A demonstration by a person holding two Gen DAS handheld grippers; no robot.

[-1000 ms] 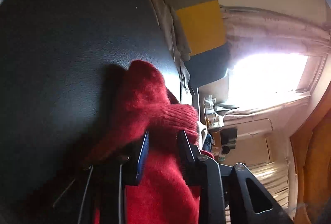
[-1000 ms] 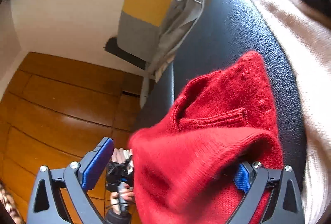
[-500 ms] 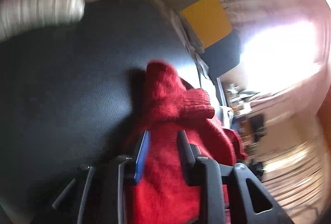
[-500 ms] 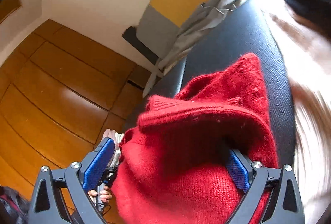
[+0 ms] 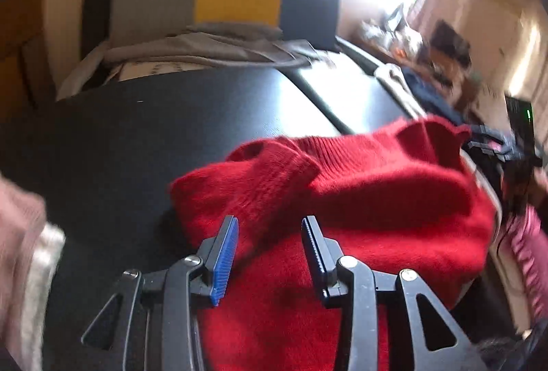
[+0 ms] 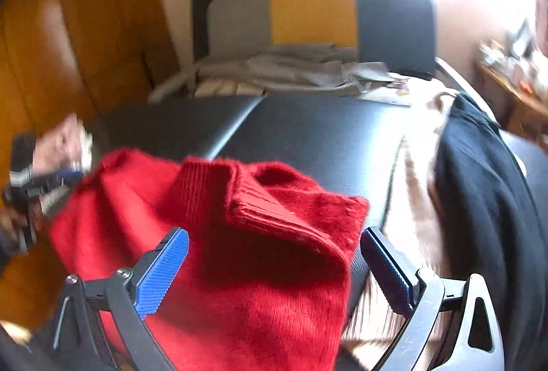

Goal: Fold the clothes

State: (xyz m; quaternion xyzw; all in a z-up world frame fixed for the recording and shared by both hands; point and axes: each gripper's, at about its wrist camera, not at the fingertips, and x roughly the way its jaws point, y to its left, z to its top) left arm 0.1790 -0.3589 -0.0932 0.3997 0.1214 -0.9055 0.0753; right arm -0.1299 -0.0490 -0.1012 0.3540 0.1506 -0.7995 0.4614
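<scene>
Left wrist view: the left tool (image 5: 269, 234) has its fingers set fairly close with fluffy red knitted sweater (image 5: 359, 199) bunched between them; it appears to be pinching the knit, though the contact itself is hidden by the fabric.
Right wrist view: the right tool (image 6: 274, 254) stands spread wide, the red knit lying in the gap and over the left finger; the right finger (image 6: 383, 263) shows clear of the cloth, so I judge nothing is clamped there.
Sweater position: heaped and crumpled on the black padded leather surface (image 6: 308, 131), ribbed collar (image 6: 219, 189) rolled up at about 12 o'clock from the right tool, in no tidy fold.
Neighbours: a beige knitted garment (image 6: 414, 172) and a dark navy garment (image 6: 479, 182) lie at 2 to 3 o'clock of the sweater, the beige one just beside its edge.
Background: a grey cloth (image 6: 308, 69) lies at 12 o'clock below a grey, yellow and dark panelled headboard (image 6: 315, 11).
Blur: both views are smeared, so fine contact is hard to read.
Risk, one-sided hold: with only one tool gripping, lifting could let the heavy knit sag and twist, spoiling any crease.
Risk, snag: fluffy fibres may catch in the ridged blue pads.
Risk, neighbours: a wide sweep toward 3 o'clock could drag the beige garment along.
Risk, edge: cloth hanging off the surface may slide down.
</scene>
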